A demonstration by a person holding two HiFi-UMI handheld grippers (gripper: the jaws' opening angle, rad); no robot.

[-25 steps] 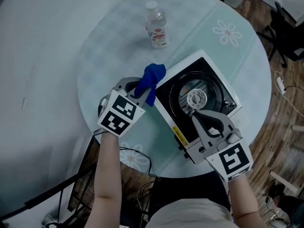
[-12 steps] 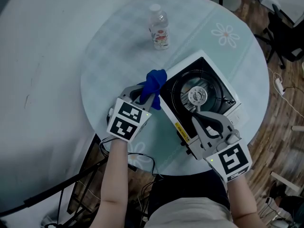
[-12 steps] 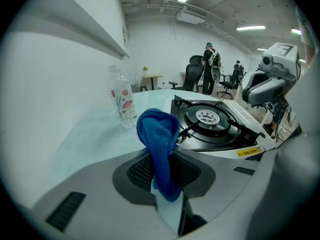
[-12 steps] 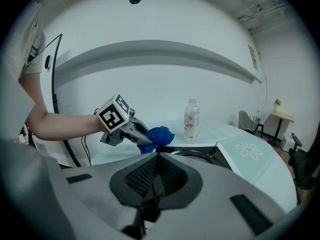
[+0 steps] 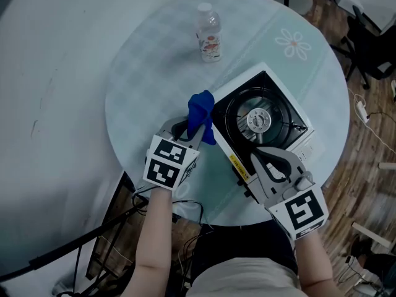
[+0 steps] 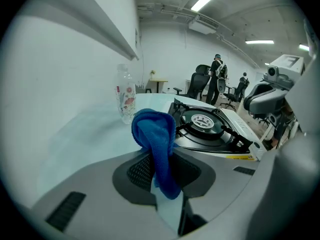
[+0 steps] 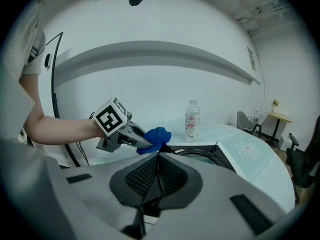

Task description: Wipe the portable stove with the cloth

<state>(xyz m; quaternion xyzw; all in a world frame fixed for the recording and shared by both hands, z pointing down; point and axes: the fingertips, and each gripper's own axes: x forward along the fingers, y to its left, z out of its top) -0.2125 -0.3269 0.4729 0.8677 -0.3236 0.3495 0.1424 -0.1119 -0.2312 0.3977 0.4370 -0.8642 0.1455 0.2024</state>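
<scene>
Left gripper (image 5: 192,132): clamped on blue terry cloth (image 5: 201,110), beside white portable gas stove (image 5: 238,101) near desk's (image 5: 154,60) front edge. Right gripper (image 5: 263,150): clenched, seemingly empty. Step: approach; next, sweep stove top.

Open tabletop (image 5: 154,73) between bottle (image 5: 210,33) and stove (image 5: 266,119)

Round pale table (image 5: 154,73), wooden floor (image 5: 366,184)

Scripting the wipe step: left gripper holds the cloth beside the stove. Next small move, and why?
Probably ease the left gripper toward the burner so the cloth lands on the stove top. Its jaws are shut on the cloth, which sits at the stove's edge, not on the black surface.
</scene>
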